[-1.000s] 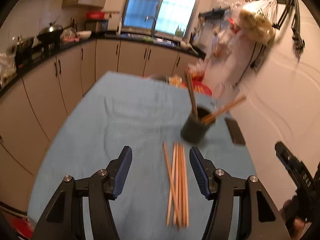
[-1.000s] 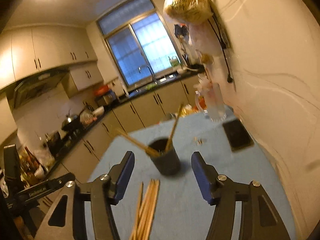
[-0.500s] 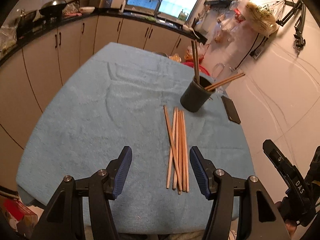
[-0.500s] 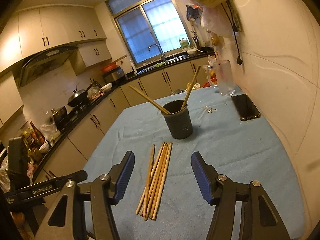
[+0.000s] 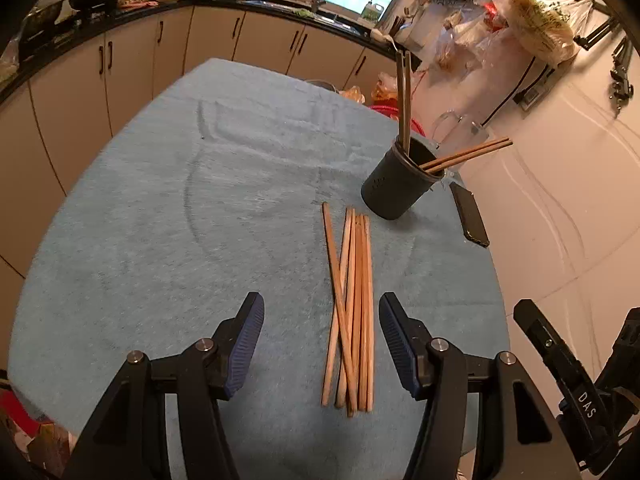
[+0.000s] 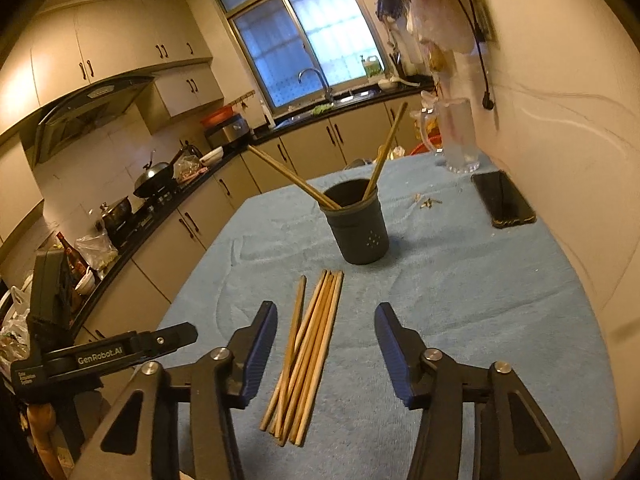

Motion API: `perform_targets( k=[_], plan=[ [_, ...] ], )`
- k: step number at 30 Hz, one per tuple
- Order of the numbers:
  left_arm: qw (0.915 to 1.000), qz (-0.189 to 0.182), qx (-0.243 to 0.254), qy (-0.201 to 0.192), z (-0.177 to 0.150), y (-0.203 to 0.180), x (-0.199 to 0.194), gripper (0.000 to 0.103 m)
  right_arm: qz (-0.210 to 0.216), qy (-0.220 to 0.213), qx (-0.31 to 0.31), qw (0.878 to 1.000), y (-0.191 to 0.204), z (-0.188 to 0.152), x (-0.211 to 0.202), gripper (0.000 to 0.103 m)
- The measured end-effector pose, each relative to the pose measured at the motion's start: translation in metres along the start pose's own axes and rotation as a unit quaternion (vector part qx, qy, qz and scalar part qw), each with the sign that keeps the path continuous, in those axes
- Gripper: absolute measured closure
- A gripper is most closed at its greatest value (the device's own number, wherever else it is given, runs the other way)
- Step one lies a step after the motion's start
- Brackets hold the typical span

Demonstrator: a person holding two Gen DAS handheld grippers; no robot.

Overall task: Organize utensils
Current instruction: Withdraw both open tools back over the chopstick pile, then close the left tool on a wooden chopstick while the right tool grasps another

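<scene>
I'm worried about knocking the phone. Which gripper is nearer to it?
Right. The right gripper, fingers closing above the loose chopsticks with nothing gripped, has the phone ahead to its right; the left gripper sits farther left.

Both grippers hang side by side, tilted downward. The left gripper (image 5: 321,344) holds its blue-padded jaws parted, with nothing pinched between the pads (image 5: 247,344). The right gripper (image 6: 326,354), just beside it, is easing its jaws closer together, the pads (image 6: 390,350) pressing on nothing. Each one's black frame edges into the other's view.
</scene>
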State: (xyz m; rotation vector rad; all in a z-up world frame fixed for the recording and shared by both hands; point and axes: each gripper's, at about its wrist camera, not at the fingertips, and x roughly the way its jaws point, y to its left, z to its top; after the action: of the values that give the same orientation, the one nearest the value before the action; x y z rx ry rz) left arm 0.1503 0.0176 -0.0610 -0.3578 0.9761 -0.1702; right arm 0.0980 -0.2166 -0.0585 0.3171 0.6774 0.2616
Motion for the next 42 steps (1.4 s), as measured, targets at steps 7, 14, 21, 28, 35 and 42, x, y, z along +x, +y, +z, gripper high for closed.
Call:
perform_targets(
  k=[7, 14, 21, 28, 35, 42],
  plan=[
    [0.9997, 0.006, 0.0, 0.023, 0.017, -0.006, 0.037, 0.043, 0.001, 0.027, 0.009, 1.0, -0.015, 0.004, 0.033, 0.057],
    [0.9981, 0.012, -0.005, 0.061, 0.037, -0.01, 0.093, 0.05, -0.005, 0.047, 0.018, 0.999, -0.031, 0.008, 0.061, 0.062],
    [0.995, 0.007, -0.026, 0.096, 0.052, -0.013, 0.137, 0.067, -0.009, 0.068, 0.02, 0.997, -0.04, 0.012, 0.086, 0.065],
    [0.9926, 0.015, -0.028, 0.117, 0.064, -0.013, 0.164, 0.096, -0.008, 0.085, 0.017, 0.996, -0.039, 0.018, 0.107, 0.066],
    [0.9931, 0.002, -0.032, 0.113, 0.064, 0.008, 0.149, 0.096, 0.012, 0.13, 0.009, 0.991, -0.029, 0.024, 0.141, 0.07],
    [0.9948, 0.021, -0.029, 0.095, 0.056, 0.036, 0.119, 0.096, 0.003, 0.189, -0.014, 0.982, -0.011, 0.025, 0.193, 0.08]
  ],
)
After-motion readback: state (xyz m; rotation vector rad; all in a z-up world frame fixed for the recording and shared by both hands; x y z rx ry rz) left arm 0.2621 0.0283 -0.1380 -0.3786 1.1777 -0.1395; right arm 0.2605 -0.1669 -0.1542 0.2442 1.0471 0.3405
